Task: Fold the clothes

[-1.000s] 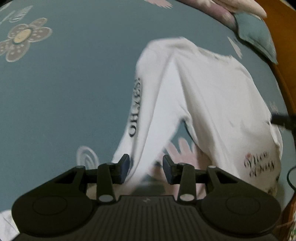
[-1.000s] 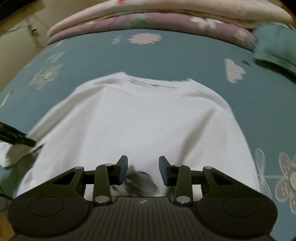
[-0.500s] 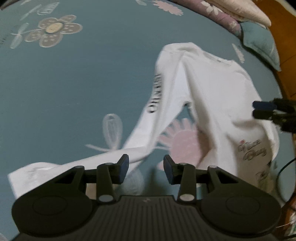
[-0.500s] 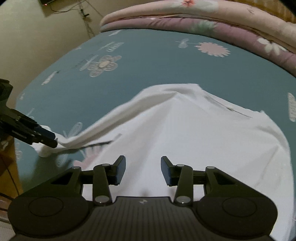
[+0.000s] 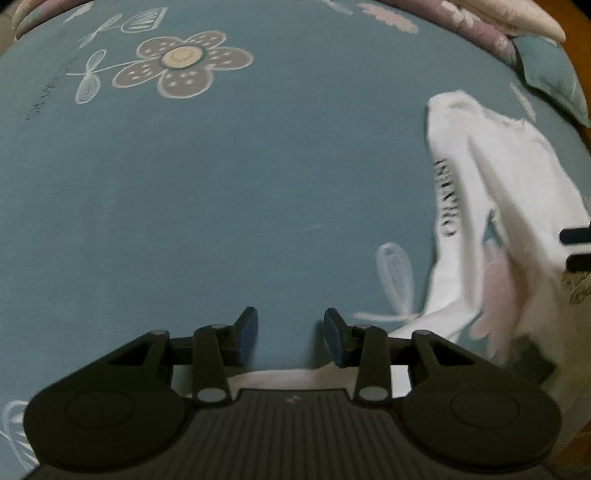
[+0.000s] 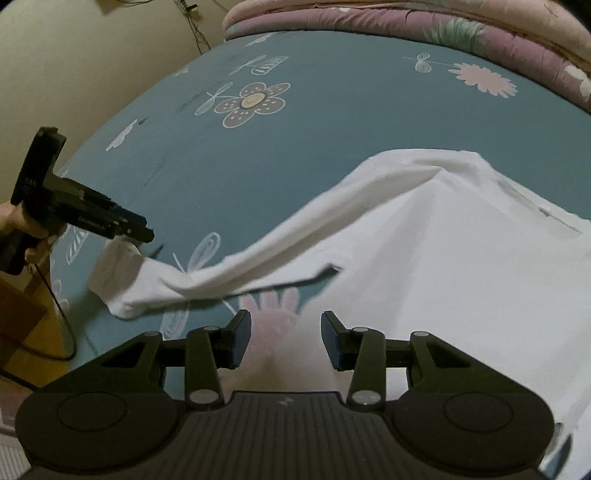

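Note:
A white long-sleeved shirt lies spread on the teal bed sheet, one sleeve stretched out to the left. In the right wrist view a hand holds my left gripper just above the sleeve's cuff. Its jaws stand apart, apparently empty. In its own view the left gripper is open over bare sheet, with white cloth showing just below the fingers. The shirt, with black lettering on the sleeve, lies at the right. My right gripper is open over the shirt's near edge, nothing between its pads.
Folded quilts are stacked along the bed's far side, with a teal pillow at the back right. The bed's left edge meets a beige wall. A wooden frame and a black cable are at the near left.
The left gripper has moved left, away from the shirt's body, and the sleeve now lies stretched out leftward. The right gripper's view has swung left, from the shirt's middle to its edge.

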{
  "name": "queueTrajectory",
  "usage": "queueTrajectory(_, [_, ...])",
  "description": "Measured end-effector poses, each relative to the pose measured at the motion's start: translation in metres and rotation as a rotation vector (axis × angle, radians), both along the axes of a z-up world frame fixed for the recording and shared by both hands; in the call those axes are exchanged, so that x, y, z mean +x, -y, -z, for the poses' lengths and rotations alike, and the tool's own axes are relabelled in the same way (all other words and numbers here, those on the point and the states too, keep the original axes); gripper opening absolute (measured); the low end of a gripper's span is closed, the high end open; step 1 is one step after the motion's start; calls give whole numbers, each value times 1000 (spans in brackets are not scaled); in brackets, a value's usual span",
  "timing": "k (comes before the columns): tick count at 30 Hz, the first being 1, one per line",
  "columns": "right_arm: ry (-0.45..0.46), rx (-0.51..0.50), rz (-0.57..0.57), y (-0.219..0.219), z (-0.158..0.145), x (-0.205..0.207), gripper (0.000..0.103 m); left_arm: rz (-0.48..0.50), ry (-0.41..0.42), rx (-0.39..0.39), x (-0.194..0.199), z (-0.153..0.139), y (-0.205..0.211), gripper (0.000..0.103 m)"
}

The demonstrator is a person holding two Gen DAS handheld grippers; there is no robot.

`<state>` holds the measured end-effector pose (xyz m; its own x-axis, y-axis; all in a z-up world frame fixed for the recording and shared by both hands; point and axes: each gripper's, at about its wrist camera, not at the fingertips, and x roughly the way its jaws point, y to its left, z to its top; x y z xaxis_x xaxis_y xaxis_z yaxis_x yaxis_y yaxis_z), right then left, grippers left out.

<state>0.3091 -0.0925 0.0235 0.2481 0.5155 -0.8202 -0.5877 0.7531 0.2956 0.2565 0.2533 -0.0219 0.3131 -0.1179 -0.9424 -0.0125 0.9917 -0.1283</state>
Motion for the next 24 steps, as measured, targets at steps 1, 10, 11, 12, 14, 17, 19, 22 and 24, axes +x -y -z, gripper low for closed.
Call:
queueTrajectory(1, [-1, 2, 1, -5, 0, 1, 48, 22, -8, 10, -2, 2, -3, 38])
queueTrajectory(10, [-5, -10, -4, -44, 5, 12, 48, 236, -52, 123, -36, 23, 5, 38])
queueTrajectory(11, [-5, -16, -10, -48, 6, 12, 48, 243, -58, 125, -37, 23, 6, 36])
queueTrajectory(12, [-2, -21, -18, -51, 6, 12, 48, 252, -60, 127, -38, 24, 6, 34])
queueTrajectory(14, [5, -34, -32, -58, 5, 14, 48, 270, -69, 124, -37, 23, 9, 9])
queueTrajectory(17, [16, -41, -42, -66, 3, 18, 48, 263, -52, 124, -36, 12, 8, 8])
queueTrajectory(19, [23, -42, -42, -68, 1, 18, 48, 207, -29, 130, -34, 1, -4, 7])
queueTrajectory(22, [29, -47, -39, -72, 1, 20, 48, 101, 3, 136, -29, -17, -28, 7])
queueTrajectory(24, [34, -51, -37, -75, 0, 22, 48, 42, 22, 152, -26, -29, -42, 7])
